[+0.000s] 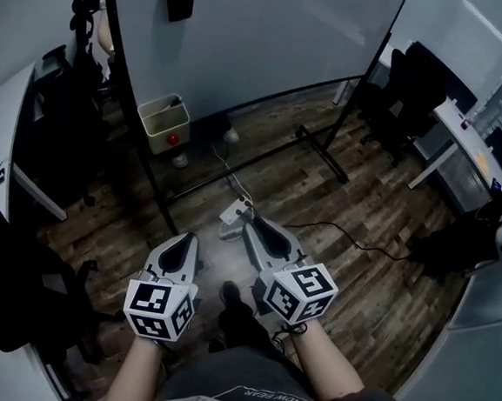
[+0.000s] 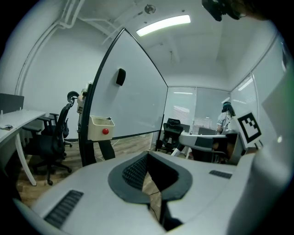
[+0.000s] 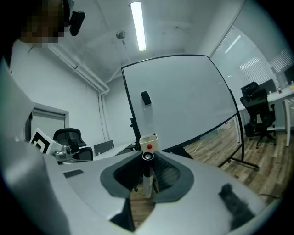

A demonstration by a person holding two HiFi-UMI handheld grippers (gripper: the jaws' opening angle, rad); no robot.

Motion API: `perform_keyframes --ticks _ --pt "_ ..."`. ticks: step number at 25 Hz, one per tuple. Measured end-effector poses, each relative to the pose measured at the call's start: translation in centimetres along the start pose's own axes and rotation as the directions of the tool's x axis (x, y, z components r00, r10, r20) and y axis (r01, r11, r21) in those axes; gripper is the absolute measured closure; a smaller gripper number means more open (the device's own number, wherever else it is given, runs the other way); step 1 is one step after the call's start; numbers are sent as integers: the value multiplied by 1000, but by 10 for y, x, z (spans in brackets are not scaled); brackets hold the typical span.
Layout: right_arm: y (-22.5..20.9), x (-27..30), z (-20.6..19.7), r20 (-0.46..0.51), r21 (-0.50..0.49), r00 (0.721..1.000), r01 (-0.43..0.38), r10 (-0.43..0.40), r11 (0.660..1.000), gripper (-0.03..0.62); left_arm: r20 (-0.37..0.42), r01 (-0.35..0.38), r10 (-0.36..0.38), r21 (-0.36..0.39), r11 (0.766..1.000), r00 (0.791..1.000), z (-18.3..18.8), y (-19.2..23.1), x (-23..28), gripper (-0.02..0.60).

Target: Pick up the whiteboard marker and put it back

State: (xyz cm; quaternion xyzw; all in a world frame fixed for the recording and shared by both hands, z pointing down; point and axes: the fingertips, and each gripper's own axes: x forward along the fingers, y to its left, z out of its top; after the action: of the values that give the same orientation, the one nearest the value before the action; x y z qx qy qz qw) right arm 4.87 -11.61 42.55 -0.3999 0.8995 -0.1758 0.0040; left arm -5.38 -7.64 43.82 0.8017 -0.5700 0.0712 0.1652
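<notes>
While the cream holder box [image 1: 164,119] hangs at the whiteboard's [image 1: 266,31] lower left edge, the left gripper [image 1: 181,242] sits pinched together, empty. The right gripper [image 1: 255,231] clamps the whiteboard marker [image 3: 147,180] upright, pointed at that box, likely its home.

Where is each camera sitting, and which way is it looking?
Head view: on the person's head, looking steeply down at floor and whiteboard; both forearms, left tongs and right tongs show.
Left gripper view: on the left tongs, looking along its jaws at the whiteboard.
Right gripper view: on the right tongs, looking past its held marker at the whiteboard.
Shared: all three show the whiteboard's cream box.
</notes>
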Motion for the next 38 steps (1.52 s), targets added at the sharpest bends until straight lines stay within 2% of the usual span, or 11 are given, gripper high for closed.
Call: perform_keyframes --ticks 8,17,22,27,38 --pt "29 -48 -23 -11 -6 1000 16 -16 1000 511 21 2 -2 -4 1000 1000 -14 -18 -47 568" --pt "54 -67 -28 -12 -24 1000 -7 7 1000 511 28 3 -3 2 1000 1000 -23 -25 -80 569" --pt "62 -62 -26 -8 -38 1000 -17 17 999 511 67 -15 17 -30 999 998 -14 -16 -86 569" --pt "58 -58 -18 2 -37 1000 -19 19 999 511 67 -41 43 -21 999 997 -9 -10 -83 569" --pt "45 -27 -2 6 -45 999 -34 34 998 511 67 -41 42 -12 999 997 3 7 -54 569"
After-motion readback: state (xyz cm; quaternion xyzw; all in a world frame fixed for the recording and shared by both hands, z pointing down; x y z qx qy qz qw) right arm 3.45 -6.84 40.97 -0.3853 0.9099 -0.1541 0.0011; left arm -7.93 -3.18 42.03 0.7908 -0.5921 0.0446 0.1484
